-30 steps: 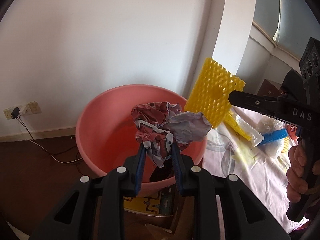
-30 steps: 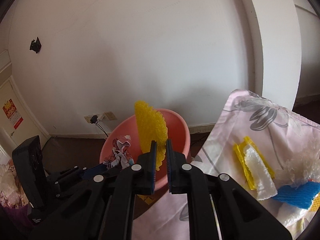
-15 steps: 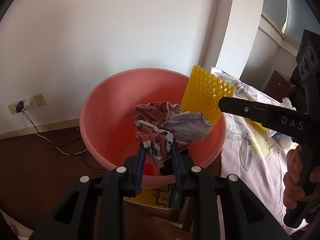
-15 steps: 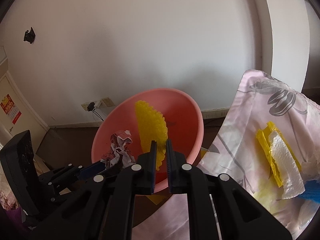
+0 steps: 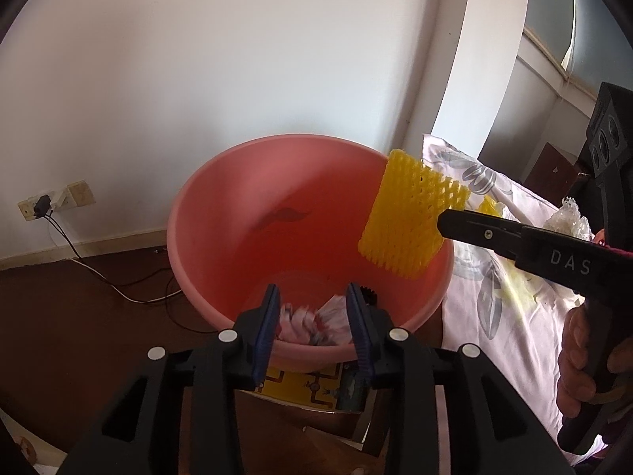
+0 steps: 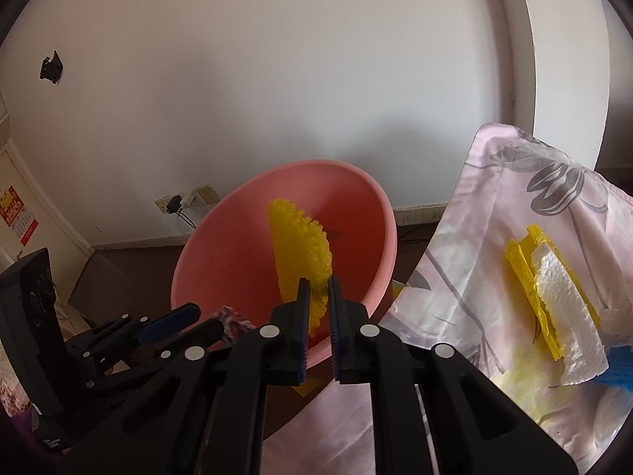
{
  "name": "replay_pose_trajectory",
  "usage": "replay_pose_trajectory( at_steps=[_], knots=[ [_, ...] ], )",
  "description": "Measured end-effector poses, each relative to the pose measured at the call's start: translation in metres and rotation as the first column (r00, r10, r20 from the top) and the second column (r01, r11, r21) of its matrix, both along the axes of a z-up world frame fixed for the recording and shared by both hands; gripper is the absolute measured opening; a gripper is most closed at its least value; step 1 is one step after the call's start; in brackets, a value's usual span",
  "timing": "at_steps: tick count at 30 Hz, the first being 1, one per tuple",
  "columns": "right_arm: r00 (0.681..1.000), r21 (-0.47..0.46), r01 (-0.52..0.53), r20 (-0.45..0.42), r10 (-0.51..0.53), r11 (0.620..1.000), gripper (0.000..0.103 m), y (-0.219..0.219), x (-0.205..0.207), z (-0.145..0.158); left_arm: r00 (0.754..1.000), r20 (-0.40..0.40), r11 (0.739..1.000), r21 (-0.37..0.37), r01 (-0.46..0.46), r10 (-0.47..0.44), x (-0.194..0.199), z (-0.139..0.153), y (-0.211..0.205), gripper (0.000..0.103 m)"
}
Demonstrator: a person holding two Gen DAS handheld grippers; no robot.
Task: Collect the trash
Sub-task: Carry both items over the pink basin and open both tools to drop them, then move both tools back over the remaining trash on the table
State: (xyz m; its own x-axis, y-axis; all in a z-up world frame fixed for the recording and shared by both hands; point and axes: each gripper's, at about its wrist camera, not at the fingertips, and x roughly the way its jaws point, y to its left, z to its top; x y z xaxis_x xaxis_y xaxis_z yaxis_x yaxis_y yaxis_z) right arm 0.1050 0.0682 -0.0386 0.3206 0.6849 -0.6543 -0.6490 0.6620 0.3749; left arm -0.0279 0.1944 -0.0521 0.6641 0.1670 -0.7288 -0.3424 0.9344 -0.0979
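A pink basin (image 5: 205,206) stands on the floor below both grippers. My left gripper (image 5: 314,293) hangs over its near rim and its jaws are opening. A crumpled red-and-white patterned wad (image 5: 312,322) shows blurred low between the blue pads (image 5: 269,316), which no longer press on it. My right gripper (image 6: 318,283) is shut on a yellow foam net (image 6: 300,249) and holds it upright over the basin (image 6: 356,206). In the left wrist view that net (image 5: 411,229) hangs above the basin's right rim. In the right wrist view the wad (image 6: 233,322) sits at the left gripper's tips.
A floral pink sheet (image 6: 494,217) lies right of the basin, with yellow and white foam pieces (image 6: 554,289) and a blue one (image 6: 617,368) on it. A wall socket with a cable (image 5: 47,206) is at the left. A yellow printed box (image 5: 308,388) sits under the basin.
The left jaws have spread apart and the patterned wad has slipped down from between them toward the basin. The right gripper has come lower over the basin with the yellow net.
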Motion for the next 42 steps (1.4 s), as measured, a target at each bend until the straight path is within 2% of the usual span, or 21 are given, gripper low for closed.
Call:
replay_pose_trajectory(
  at_steps=[4,6,8,24,37,42],
  knots=[
    [1.000,0.001,-0.004,-0.013,0.004,1.000,0.011,0.000,0.001,-0.001,1.000,0.012,1.000,-0.001,-0.006,0.006,-0.002,0.004,0.001,0.037],
    [1.000,0.008,-0.005,-0.019,0.005,1.000,0.020,-0.001,0.002,-0.001,1.000,0.016,1.000,-0.004,-0.006,0.006,-0.002,0.006,0.002,0.038],
    [1.000,0.022,-0.006,-0.013,0.006,1.000,0.034,-0.002,0.001,0.000,1.000,0.020,1.000,-0.006,-0.003,0.003,-0.004,0.007,0.002,0.039],
    [0.998,0.020,0.036,0.053,-0.037,0.999,0.035,-0.033,-0.013,0.016,0.996,0.069,0.999,0.000,0.053,-0.053,-0.004,0.020,-0.018,0.040],
    [0.988,0.024,0.113,0.104,-0.115,0.993,0.035,-0.093,-0.033,0.030,0.983,0.104,0.988,0.009,0.153,-0.153,0.013,0.032,-0.062,0.040],
    [0.980,0.012,0.159,0.121,-0.159,0.987,0.035,-0.124,-0.042,0.026,0.974,0.112,0.979,-0.019,0.202,-0.199,0.025,0.036,-0.080,0.040]
  ],
)
